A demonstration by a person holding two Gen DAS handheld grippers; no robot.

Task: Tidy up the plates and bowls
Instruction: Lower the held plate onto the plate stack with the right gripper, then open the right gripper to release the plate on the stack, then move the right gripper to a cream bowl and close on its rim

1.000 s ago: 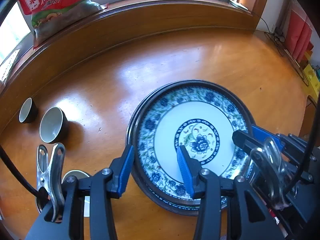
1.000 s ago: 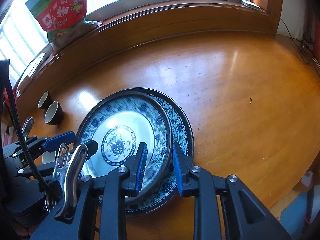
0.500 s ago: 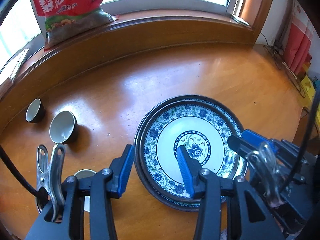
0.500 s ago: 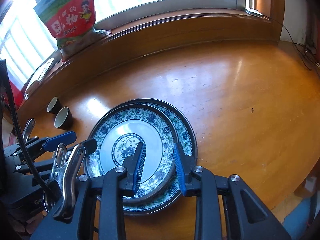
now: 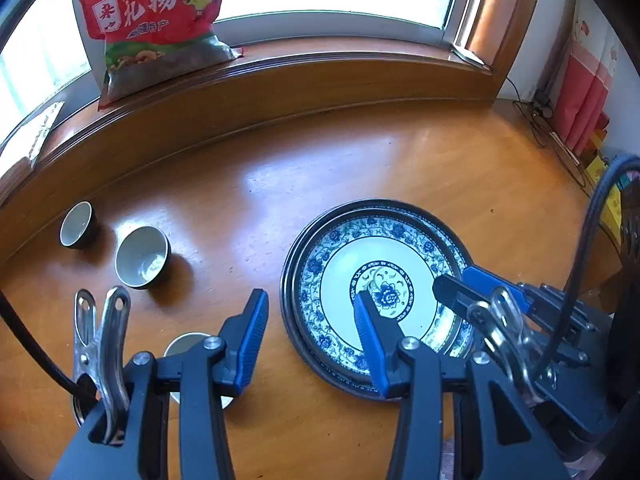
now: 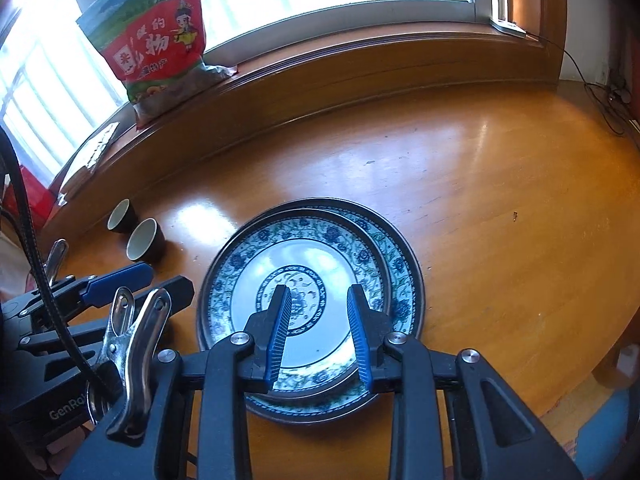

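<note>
Left gripper [image 5: 308, 334]: jaws apart, nothing between the blue pads. It hangs above the wooden table [image 5: 360, 168], its left finger over bare wood, its right finger over the inner area of the upper plate [image 5: 348, 280]. No contact with the plate is visible.

Right gripper [image 6: 318, 326]: jaws apart by a moderate gap, empty. Both fingers hang over the upper plate's middle; whether they clear it or graze it cannot be told from this angle, but the pads clamp nothing.

Containers:
- Upper plate, blue-and-white floral, dark rim, lies flat, face up, inside the lower plate [image 6: 400, 256]. Nothing on it. It is offset toward the left in the right wrist view, so a crescent of the lower plate's patterned rim shows on the right and near sides.
- Lower plate, same pattern, flat on the table, near the table's front edge.
- Two dark cups to the left of the plates, both upright, mouths up, pale inside, both look empty: nearer cup [image 5: 141, 257], farther cup [image 5: 77, 225]. They stand just beside each other, not touching, well apart from the plates.
- A third round pale vessel [image 5: 188, 346] shows partly behind the left gripper's fingers; its contents are hidden.

Plates are round, so no long axis to record.

Snack bag [image 5: 156, 28] stands on the window sill behind the table.
</note>
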